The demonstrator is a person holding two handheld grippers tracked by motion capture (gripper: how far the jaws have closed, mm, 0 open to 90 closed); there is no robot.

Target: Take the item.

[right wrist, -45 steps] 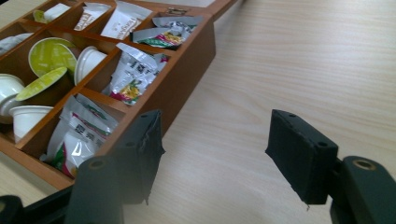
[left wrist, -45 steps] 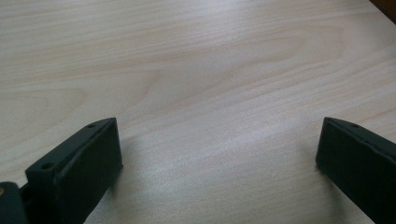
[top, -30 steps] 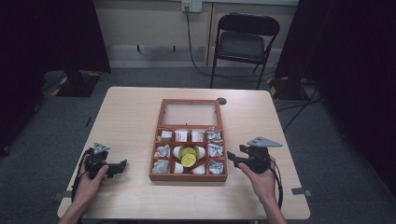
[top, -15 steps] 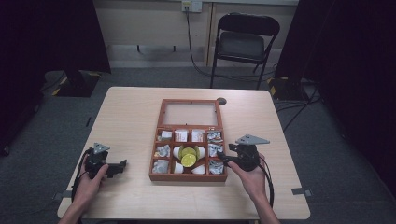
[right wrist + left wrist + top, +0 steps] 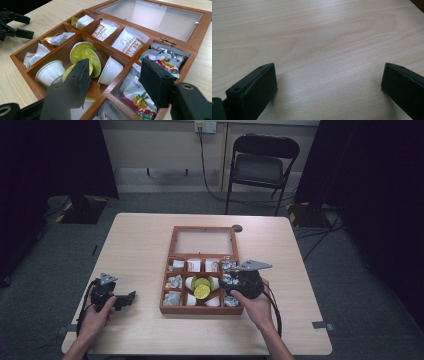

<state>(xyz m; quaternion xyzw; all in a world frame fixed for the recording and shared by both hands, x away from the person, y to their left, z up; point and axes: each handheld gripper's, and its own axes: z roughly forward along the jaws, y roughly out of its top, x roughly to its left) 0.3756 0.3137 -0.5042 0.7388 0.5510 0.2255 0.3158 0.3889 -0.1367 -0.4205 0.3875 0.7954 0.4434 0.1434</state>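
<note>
A wooden compartment box lies in the middle of the table, its glass lid folded open at the back. The centre compartment holds white cups with yellow-green lids; the outer ones hold tea and snack packets. My right gripper hovers open over the box's right side, and the right gripper view has its jaws spread above a tipped white cup, gripping nothing. My left gripper rests open on bare table left of the box, with only wood between its jaws.
The light wooden table has free room left and right of the box. A small dark round object lies beside the lid's back right corner. A black folding chair stands behind the table. Cables trail from both grippers.
My right gripper has moved left from the table beside the box to over the box's right compartments. The left gripper has stayed put.
</note>
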